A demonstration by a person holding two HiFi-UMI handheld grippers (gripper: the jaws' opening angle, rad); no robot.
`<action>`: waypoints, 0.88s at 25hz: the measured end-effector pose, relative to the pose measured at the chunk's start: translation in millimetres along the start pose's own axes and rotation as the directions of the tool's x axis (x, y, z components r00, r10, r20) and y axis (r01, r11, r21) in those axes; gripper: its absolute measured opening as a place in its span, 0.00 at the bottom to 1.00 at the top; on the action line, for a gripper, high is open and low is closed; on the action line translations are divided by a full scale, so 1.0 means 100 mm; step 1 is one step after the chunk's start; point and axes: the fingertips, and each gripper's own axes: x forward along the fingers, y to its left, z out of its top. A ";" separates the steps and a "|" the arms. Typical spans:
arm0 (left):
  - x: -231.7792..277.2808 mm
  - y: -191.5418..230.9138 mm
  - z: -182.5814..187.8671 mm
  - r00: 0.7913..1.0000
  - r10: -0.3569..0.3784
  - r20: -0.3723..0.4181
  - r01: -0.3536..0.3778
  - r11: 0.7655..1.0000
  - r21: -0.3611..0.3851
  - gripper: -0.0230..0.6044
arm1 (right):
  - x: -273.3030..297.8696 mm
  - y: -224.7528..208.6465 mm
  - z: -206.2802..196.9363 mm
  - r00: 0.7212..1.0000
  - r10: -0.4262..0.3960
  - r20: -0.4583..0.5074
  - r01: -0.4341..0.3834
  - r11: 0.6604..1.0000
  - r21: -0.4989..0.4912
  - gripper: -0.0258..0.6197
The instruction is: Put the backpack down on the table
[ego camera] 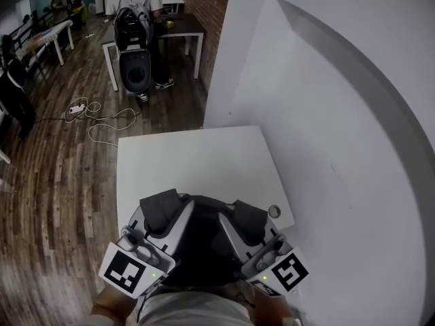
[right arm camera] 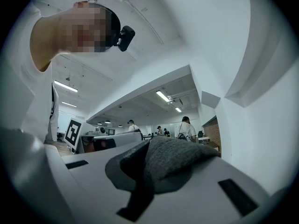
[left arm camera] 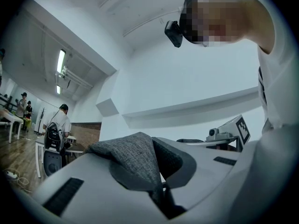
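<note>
A dark backpack (ego camera: 198,244) hangs between my two grippers at the near edge of the white table (ego camera: 190,158), its body mostly hidden below them. My left gripper (ego camera: 162,210) is shut on a grey fabric strap (left arm camera: 133,157), which bunches up out of the closed jaws in the left gripper view. My right gripper (ego camera: 249,221) is shut on the other grey strap (right arm camera: 174,161) in the same way. Both grippers point slightly upward, side by side, over the table's near edge. Each gripper view shows the other gripper's marker cube beside it.
A small round object (ego camera: 274,211) lies near the table's right edge. A white wall (ego camera: 326,114) runs close along the right. On the wood floor beyond lie a power strip and cables (ego camera: 95,116). A person with a backpack (ego camera: 134,19) stands at a far desk.
</note>
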 end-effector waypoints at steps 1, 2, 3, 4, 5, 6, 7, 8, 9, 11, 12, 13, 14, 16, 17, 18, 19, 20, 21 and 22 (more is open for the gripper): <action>0.05 0.03 -0.01 1.000 0.004 0.003 -0.004 1.000 0.006 0.08 | 0.02 -0.05 -0.01 1.000 -0.001 0.000 0.001 1.000 0.002 0.11; 0.08 0.05 -0.02 1.000 0.007 0.003 -0.007 1.000 0.007 0.08 | 0.03 -0.09 -0.02 1.000 -0.001 -0.001 0.001 1.000 0.003 0.11; 0.11 0.07 -0.05 1.000 0.009 -0.003 -0.009 1.000 0.002 0.08 | 0.05 -0.13 -0.04 1.000 -0.002 -0.001 0.002 1.000 0.006 0.11; 0.13 0.10 -0.08 1.000 0.012 -0.010 -0.012 1.000 -0.002 0.08 | 0.08 -0.16 -0.05 1.000 -0.002 -0.002 0.002 1.000 0.009 0.11; 0.16 0.13 -0.10 1.000 0.016 -0.013 -0.016 1.000 -0.001 0.08 | 0.11 -0.20 -0.06 1.000 -0.002 -0.004 0.002 1.000 0.013 0.11; 0.19 0.17 -0.11 1.000 0.020 -0.013 -0.020 1.000 0.005 0.08 | 0.14 -0.24 -0.08 1.000 0.000 -0.006 0.001 1.000 0.018 0.11; 0.24 0.21 -0.11 1.000 0.024 -0.011 -0.024 1.000 0.014 0.08 | 0.17 -0.29 -0.09 1.000 0.001 -0.007 -0.001 1.000 0.022 0.11; 0.28 0.25 -0.11 1.000 0.027 -0.008 -0.027 0.999 0.021 0.08 | 0.20 -0.34 -0.09 1.000 0.002 -0.009 -0.002 1.000 0.027 0.11; 0.33 0.29 -0.12 1.000 0.031 -0.007 -0.031 0.999 0.025 0.08 | 0.24 -0.39 -0.10 1.000 0.003 -0.010 -0.003 1.000 0.029 0.11; 0.41 0.35 -0.16 0.999 0.039 -0.010 -0.039 0.999 0.027 0.08 | 0.30 -0.48 -0.12 1.000 0.005 -0.012 -0.004 1.000 0.030 0.11; 0.45 0.39 -0.18 0.999 0.043 -0.013 -0.043 0.999 0.026 0.08 | 0.33 -0.53 -0.14 1.000 0.005 -0.014 -0.004 1.000 0.031 0.11; 0.48 0.43 -0.21 0.999 0.047 -0.017 -0.047 0.999 0.025 0.08 | 0.36 -0.57 -0.16 1.000 0.004 -0.017 -0.004 0.999 0.032 0.11; 0.52 0.47 -0.24 0.998 0.051 -0.021 -0.051 0.998 0.023 0.08 | 0.38 -0.60 -0.18 1.000 0.004 -0.020 -0.003 0.999 0.034 0.11; 0.57 0.54 -0.29 0.998 0.059 -0.027 -0.058 0.998 0.018 0.08 | 0.44 -0.67 -0.22 1.000 0.005 -0.026 -0.004 0.999 0.041 0.11; 0.60 0.57 -0.31 0.998 0.062 -0.029 -0.062 0.998 0.017 0.08 | 0.47 -0.70 -0.24 1.000 0.007 -0.029 -0.005 0.999 0.044 0.11; 0.62 0.61 -0.33 0.997 0.066 -0.031 -0.065 0.998 0.017 0.08 | 0.50 -0.74 -0.26 0.999 0.007 -0.032 -0.005 0.999 0.048 0.11; 0.66 0.63 -0.35 0.997 0.068 -0.034 -0.068 0.998 0.017 0.08 | 0.53 -0.79 -0.28 0.999 0.006 -0.034 -0.004 0.999 0.050 0.11; 0.69 0.66 -0.37 0.997 0.070 -0.037 -0.070 0.997 0.016 0.08 | 0.55 -0.83 -0.30 0.999 0.004 -0.035 -0.002 0.999 0.052 0.11; 0.72 0.69 -0.39 0.997 0.072 -0.040 -0.071 0.997 0.016 0.08 | 0.57 -0.86 -0.32 0.999 0.003 -0.036 -0.001 0.999 0.054 0.11; 0.74 0.71 -0.41 0.996 0.073 -0.043 -0.072 0.997 0.016 0.08 | 0.59 -0.89 -0.33 0.999 0.003 -0.036 -0.001 0.998 0.058 0.11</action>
